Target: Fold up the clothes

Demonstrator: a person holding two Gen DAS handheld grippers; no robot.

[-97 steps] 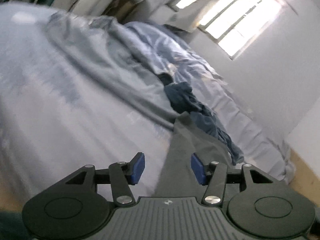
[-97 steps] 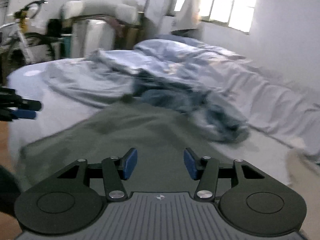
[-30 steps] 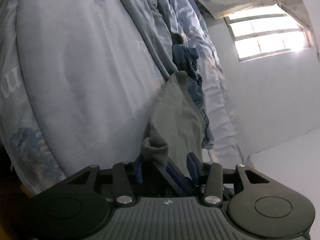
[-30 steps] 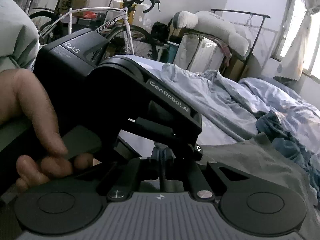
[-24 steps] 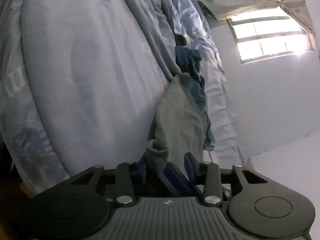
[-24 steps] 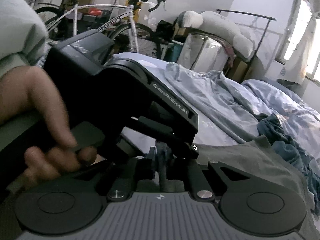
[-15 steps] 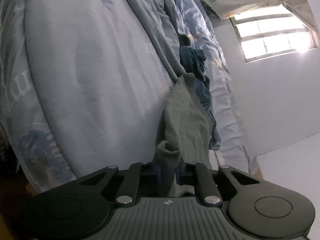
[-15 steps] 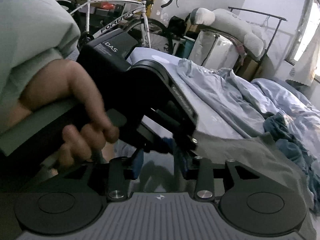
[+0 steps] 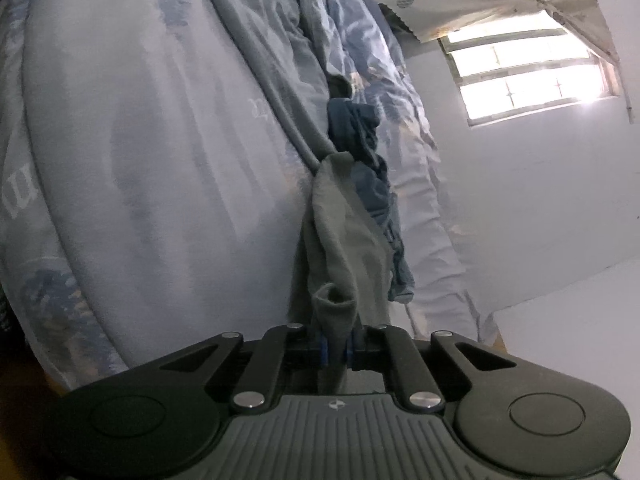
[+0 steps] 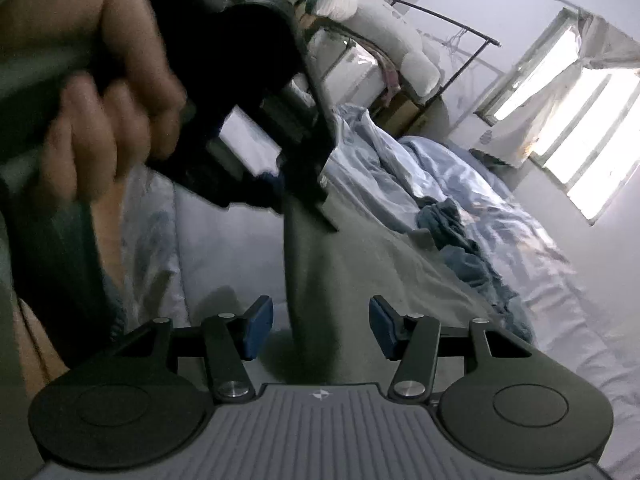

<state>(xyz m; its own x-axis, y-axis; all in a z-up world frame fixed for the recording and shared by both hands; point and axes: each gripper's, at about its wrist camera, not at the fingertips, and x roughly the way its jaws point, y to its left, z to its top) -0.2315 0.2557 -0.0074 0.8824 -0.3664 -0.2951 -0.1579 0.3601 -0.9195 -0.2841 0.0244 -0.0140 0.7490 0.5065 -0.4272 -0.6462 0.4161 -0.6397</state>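
Observation:
A grey-green garment (image 9: 344, 240) lies along the bed, and one corner of it is lifted. My left gripper (image 9: 337, 350) is shut on that bunched corner, its blue pads pressed tight against the cloth. In the right wrist view the left gripper (image 10: 298, 196), held by a person's hand (image 10: 112, 100), hangs above, and the grey-green garment (image 10: 320, 280) drops from it in a narrow strip. My right gripper (image 10: 320, 330) is just below; its jaws are opening. The strip passes between the blue pads (image 10: 258, 328) without either pad touching it.
A heap of dark blue clothes (image 10: 460, 236) lies just beyond the garment, with a crumpled pale blue duvet (image 10: 420, 168) behind it. A rack with white bundles (image 10: 380, 28) stands at the head of the bed. A bright window (image 10: 580, 128) is on the right wall.
The left gripper has closed on the garment's corner. The right gripper, shut on that corner a second ago, has let go, opened wide and dropped back below the left one.

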